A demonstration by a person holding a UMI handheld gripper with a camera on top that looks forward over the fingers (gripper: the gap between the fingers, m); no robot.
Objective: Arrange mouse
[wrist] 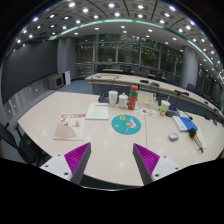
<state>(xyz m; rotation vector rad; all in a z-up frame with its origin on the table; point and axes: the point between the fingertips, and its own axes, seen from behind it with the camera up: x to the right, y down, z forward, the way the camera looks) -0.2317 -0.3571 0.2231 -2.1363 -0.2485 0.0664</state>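
My gripper (pixel 112 166) is open and empty, with its two magenta pads (pixel 76 160) spread wide above the near part of a large white table (pixel 100 145). A round teal mouse mat (pixel 125 124) lies on the table well beyond the fingers. A small grey object (pixel 173 136), possibly the mouse, lies to the right of the mat. It is too small to tell for sure.
A pink sheet (pixel 68 127) and a white sheet (pixel 97 111) lie beyond the left finger. A white cup (pixel 113 97), an orange bottle (pixel 132 98) and another cup (pixel 164 105) stand at the far side. A blue-and-white item (pixel 185 124) lies far right. Desks stand behind.
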